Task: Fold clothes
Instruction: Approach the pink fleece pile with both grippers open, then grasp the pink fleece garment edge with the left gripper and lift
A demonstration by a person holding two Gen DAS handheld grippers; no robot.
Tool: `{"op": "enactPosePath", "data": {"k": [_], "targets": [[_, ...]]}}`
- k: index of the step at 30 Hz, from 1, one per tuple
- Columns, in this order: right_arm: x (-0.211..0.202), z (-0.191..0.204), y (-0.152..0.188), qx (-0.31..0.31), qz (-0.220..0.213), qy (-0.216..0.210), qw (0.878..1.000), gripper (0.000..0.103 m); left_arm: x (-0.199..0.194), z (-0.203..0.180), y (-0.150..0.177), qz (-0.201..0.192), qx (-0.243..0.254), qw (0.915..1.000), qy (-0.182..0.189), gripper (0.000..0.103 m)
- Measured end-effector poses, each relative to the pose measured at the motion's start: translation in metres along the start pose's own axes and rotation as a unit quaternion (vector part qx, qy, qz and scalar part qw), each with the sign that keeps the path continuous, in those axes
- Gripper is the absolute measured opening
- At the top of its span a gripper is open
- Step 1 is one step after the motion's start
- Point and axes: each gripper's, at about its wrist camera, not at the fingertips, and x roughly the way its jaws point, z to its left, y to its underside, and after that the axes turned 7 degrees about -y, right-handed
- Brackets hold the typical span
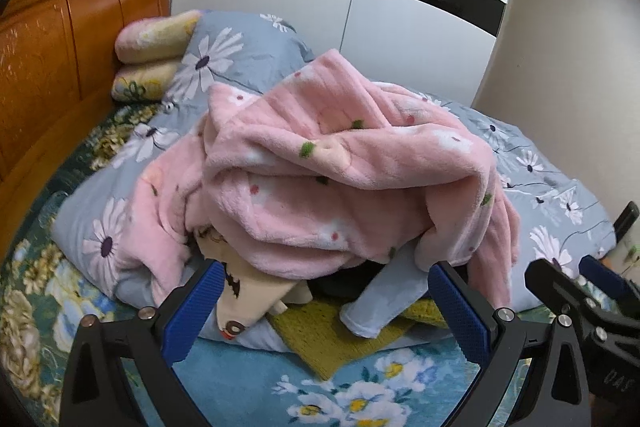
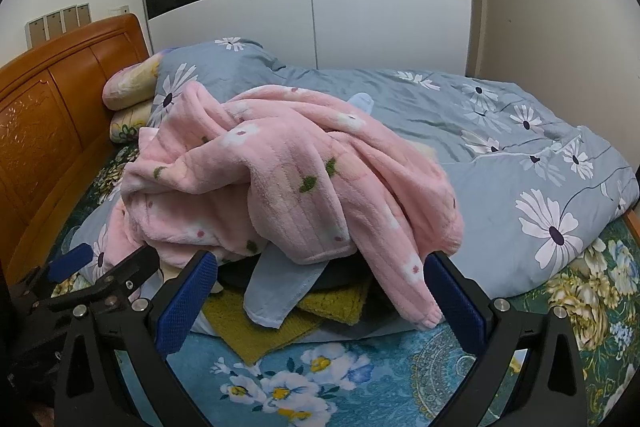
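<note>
- Left gripper [image 1: 326,291] spread wide, blue pads apart, nothing between them; hovering low at the front of the heap on the bed
- Right gripper [image 2: 322,289] likewise wide open and empty, just beside the left one, aimed at the same heap
- Pink fleece garment [image 1: 320,167] crumpled on top of the pile, one sleeve [image 2: 404,287] trailing down toward the floral bedsheet [image 2: 340,379] at the front edge
- Beneath it: a pale blue garment [image 1: 384,303], a mustard knit piece [image 1: 320,343] and a cream printed cloth [image 1: 256,303], all partly buried; a dark item further under, too hidden to identify
- Grey daisy duvet [image 2: 500,187] bunched behind and under the pile, wooden headboard [image 1: 60,59] to the left
- Likely step: pulling the pink fleece off the top to lay it flat; nothing folded yet, so very early in the task
- Best grasped at two well-separated points on an edge, for instance hem or shoulder, rather than a bunched middle
- Close pads on a single layer only, or the thick pile will drag the clothes below along
- Lift clear, then spread on the open sheet in front, sleeves untangled before any fold
- Risk: hanging sleeve snagging on the blue garment underneath
</note>
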Motion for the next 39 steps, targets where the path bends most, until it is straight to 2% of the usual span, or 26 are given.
{"op": "enactPosePath", "data": {"k": [3,8,12,15,20,22,24,25,27,30,32,36,39], "targets": [[-0.003,-0.005,0.004,-0.004,-0.002,0.002,1.000,0.103,0.005,0.001,-0.003,0.010,-0.006,0.9999,0.004,0.103],[-0.011,-0.030,0.018,0.011,0.005,0.011,1.000,0.103,0.012,-0.003,-0.023,0.034,-0.043,0.9975,0.044,0.103],[-0.016,-0.051,0.030,0.021,0.012,0.022,0.999,0.103,0.017,-0.035,-0.049,0.033,-0.033,0.9958,0.079,0.103],[-0.020,-0.063,0.039,0.034,0.014,0.024,0.999,0.103,0.032,-0.064,-0.062,0.051,-0.032,0.9932,0.100,0.103],[-0.032,-0.080,0.051,0.043,0.015,0.031,0.998,0.103,0.063,-0.087,-0.065,0.095,-0.059,0.9899,0.088,0.101],[-0.036,-0.087,0.056,0.042,0.019,0.036,0.998,0.103,0.074,-0.090,-0.062,0.114,-0.072,0.9869,0.089,0.097],[-0.041,-0.093,0.062,0.044,0.023,0.043,0.998,0.103,0.082,-0.090,-0.059,0.130,-0.086,0.9841,0.085,0.084],[-0.043,-0.097,0.065,0.046,0.025,0.046,0.998,0.103,0.085,-0.090,-0.058,0.133,-0.088,0.9842,0.077,0.080],[-0.048,-0.102,0.070,0.051,0.027,0.051,0.997,0.103,0.089,-0.092,-0.056,0.137,-0.089,0.9844,0.065,0.065],[-0.060,-0.106,0.075,0.054,0.023,0.059,0.997,0.103,0.084,-0.098,-0.056,0.130,-0.079,0.9868,0.054,0.028],[-0.068,-0.108,0.077,0.050,0.019,0.067,0.996,0.103,0.071,-0.103,-0.056,0.108,-0.055,0.9921,0.032,0.012],[-0.084,-0.114,0.080,0.058,0.014,0.081,0.995,0.103,0.033,-0.098,-0.058,0.062,-0.029,0.9970,0.035,0.009],[-0.096,-0.116,0.082,0.068,0.008,0.084,0.994,0.103,-0.012,-0.079,-0.060,0.000,0.000,0.9989,0.047,0.009]]}}
